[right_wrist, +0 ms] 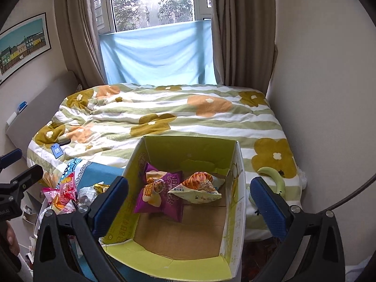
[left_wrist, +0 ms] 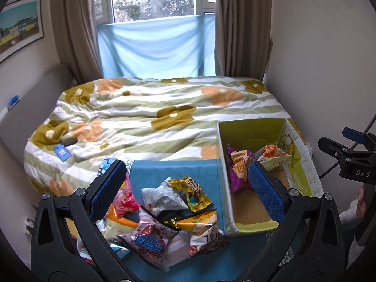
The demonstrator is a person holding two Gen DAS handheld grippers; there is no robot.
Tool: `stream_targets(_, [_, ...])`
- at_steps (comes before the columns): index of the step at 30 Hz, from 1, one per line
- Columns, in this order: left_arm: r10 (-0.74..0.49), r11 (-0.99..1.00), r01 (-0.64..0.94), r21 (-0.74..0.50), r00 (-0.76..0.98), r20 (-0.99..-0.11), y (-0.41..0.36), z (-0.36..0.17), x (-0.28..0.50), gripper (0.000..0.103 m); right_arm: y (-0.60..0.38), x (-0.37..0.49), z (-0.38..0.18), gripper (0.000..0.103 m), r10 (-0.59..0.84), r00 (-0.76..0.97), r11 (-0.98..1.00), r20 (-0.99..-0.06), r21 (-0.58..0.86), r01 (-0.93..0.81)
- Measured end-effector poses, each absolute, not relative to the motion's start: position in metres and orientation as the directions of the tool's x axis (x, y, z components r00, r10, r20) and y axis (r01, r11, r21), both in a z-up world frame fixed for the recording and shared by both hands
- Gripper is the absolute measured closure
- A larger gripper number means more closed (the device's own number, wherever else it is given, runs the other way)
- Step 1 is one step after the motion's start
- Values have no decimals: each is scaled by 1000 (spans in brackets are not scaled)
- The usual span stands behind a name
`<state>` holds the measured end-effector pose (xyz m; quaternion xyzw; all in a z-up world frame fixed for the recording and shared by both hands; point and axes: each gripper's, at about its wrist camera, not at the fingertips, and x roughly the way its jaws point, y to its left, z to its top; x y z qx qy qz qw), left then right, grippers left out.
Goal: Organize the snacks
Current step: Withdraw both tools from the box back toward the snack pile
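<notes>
A bed with a flowered quilt fills the room below the window. At its foot stands a bench under a blue cloth. On the bench's right edge sits an open cardboard box, green inside, holding two snacks against its far wall: a purple packet and a pale orange-printed packet. A loose snack pile lies on the bench's left part. The left hand-held gripper hangs released over the pile; the right hand-held gripper hangs released over the box.
</notes>
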<state>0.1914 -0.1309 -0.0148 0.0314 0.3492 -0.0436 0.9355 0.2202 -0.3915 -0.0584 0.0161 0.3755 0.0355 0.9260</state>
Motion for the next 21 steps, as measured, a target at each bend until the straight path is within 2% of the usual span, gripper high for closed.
stream_targets(12, [-123, 983, 181, 28, 764, -633, -17, -20, 106, 0, -309, 122, -49, 0, 27, 779, 993, -627, 110, 53])
stream_targets(21, [-160, 976, 215, 9, 754, -637, 57, -34, 68, 0, -237, 74, -49, 0, 32, 800, 990, -598, 129, 57])
